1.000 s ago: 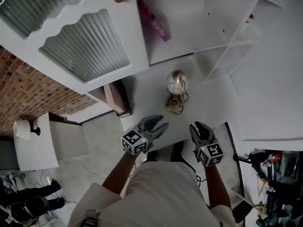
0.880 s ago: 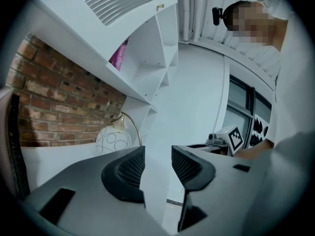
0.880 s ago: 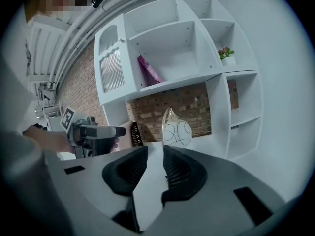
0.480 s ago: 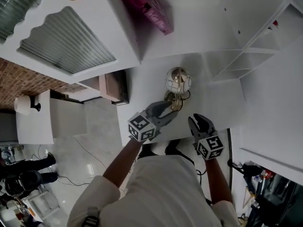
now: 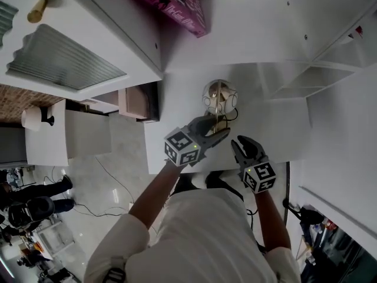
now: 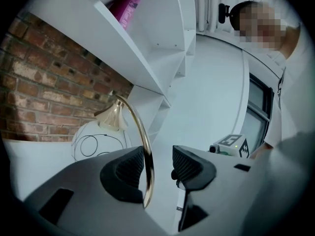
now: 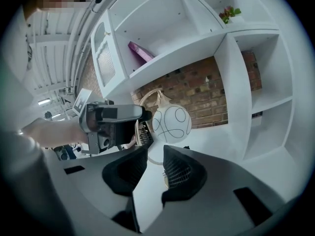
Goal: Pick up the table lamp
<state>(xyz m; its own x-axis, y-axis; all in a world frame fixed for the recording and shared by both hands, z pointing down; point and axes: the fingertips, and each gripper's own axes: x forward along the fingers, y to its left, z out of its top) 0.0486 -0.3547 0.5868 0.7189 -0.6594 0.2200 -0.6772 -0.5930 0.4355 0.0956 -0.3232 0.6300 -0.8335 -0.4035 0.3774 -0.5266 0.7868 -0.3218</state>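
Note:
The table lamp has a white globe shade (image 5: 219,98) with black loops and a curved brass arm (image 6: 140,132); it stands on the white desk (image 5: 277,128) below the shelves. My left gripper (image 5: 213,132) reaches over the lamp's base. Its jaws have just been opening and stand wide, with the brass arm between them close to the left pad (image 6: 129,167), not pressed. The globe (image 6: 96,144) shows behind that jaw. My right gripper (image 5: 242,148) hovers to the right of the lamp, narrowly open and empty. In the right gripper view the globe (image 7: 171,123) and the left gripper (image 7: 115,118) lie ahead.
A pink box (image 5: 177,7) lies on the shelf above the lamp. White cubby shelves (image 7: 246,82) rise at the right, a ribbed-glass cabinet door (image 5: 65,61) hangs open at the left. A brick wall (image 6: 44,97) backs the desk. The desk's front edge (image 5: 177,168) runs under my hands.
Both grippers moved forward toward the lamp. The left one went from the desk's front edge to the brass arm, which now stands between its jaws.

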